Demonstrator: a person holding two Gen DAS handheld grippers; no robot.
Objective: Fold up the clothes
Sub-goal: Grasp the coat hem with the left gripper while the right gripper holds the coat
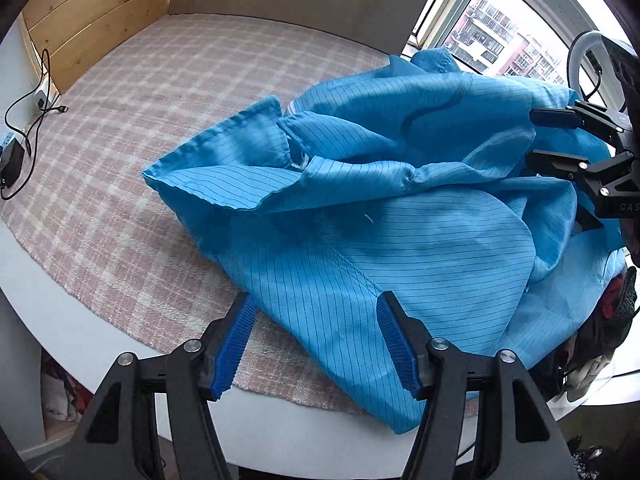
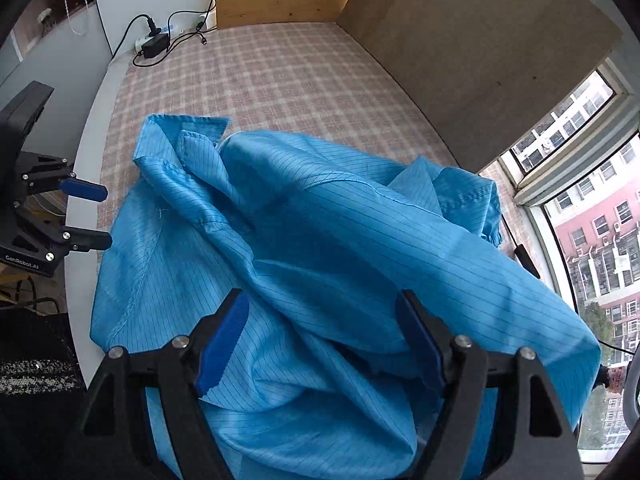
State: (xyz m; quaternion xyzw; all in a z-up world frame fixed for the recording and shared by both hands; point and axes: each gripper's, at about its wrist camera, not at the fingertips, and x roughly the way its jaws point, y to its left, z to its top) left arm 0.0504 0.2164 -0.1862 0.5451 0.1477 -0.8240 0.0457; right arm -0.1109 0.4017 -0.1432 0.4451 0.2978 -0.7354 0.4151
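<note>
Nearest, the left tool (image 1: 316,344) hangs released at the counter's near edge, its blue pads (image 1: 236,344) apart on either side of a hem of the blue striped garment (image 1: 360,208), not pressing it. The right tool (image 2: 324,344) is likewise unclenched, jaws spread over the bunched cloth toward the counter's right end with nothing pinched.

The garment lies crumpled on the checked mat (image 1: 160,92) along the near edge, piled to the right; part of it seems to droop over the rim there, though the fisheye makes that hard to judge.

Risks, as I read them: a grab into the heap could catch two layers and lock in a twist, and dragging cloth toward the near edge could let the overhanging part slide off. The two tools stand close, so reaching inward could knock them together.

Farther back, the mat is bare up to the wooden boards (image 1: 96,12), giving room to spread the garment flat. At the far left corner a power strip and cables (image 2: 160,40) lie at the mat's edge, best kept clear of.
</note>
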